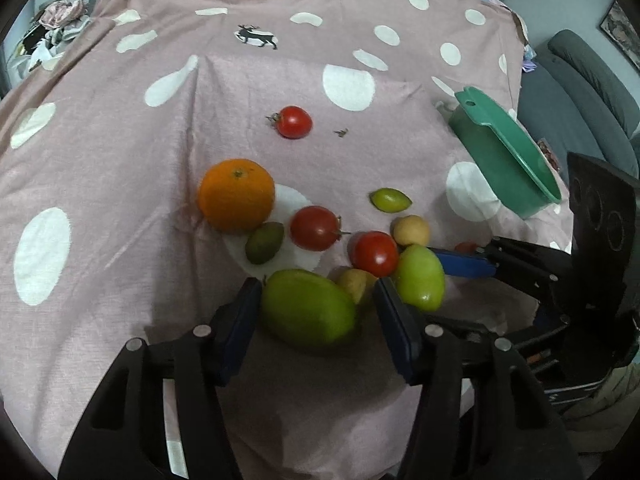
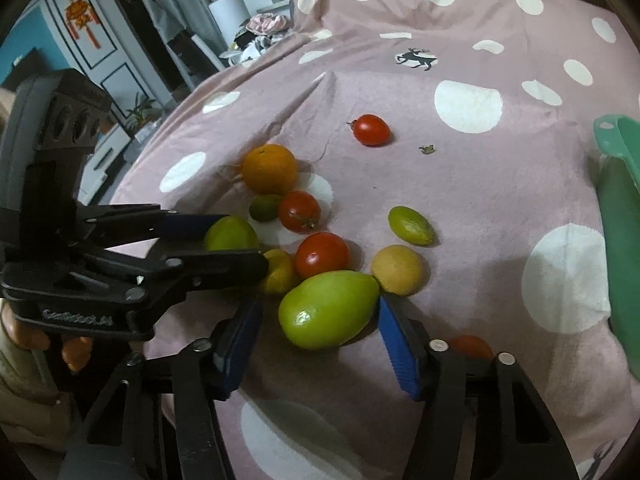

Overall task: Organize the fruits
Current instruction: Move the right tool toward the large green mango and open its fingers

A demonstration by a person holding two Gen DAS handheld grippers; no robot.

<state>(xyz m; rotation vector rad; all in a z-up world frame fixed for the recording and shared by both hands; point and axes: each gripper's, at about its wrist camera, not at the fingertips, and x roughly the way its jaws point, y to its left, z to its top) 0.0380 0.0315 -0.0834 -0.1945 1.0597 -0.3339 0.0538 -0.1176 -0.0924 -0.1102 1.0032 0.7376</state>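
Observation:
Fruit lies on a pink spotted cloth. My left gripper point(image 1: 316, 300) is open around a large green mango point(image 1: 308, 312); it touches the left pad. My right gripper point(image 2: 318, 316) is open around a second green mango point(image 2: 328, 310), which also shows in the left wrist view point(image 1: 422, 278). An orange point(image 1: 237, 194), three red tomatoes point(image 1: 316, 228) point(image 1: 374, 253) point(image 1: 295, 121), small green fruits point(image 1: 264, 242) point(image 1: 390, 200) and yellow fruits point(image 1: 411, 230) lie close by. A green basin point(image 1: 504, 152) stands at the right.
The cloth point(image 1: 120, 160) covers a raised surface whose right edge falls off beyond the basin. A grey sofa point(image 1: 588, 80) is to the right. A small dry stem point(image 1: 341, 132) lies near the far tomato. Another tomato point(image 2: 472, 346) sits behind my right finger.

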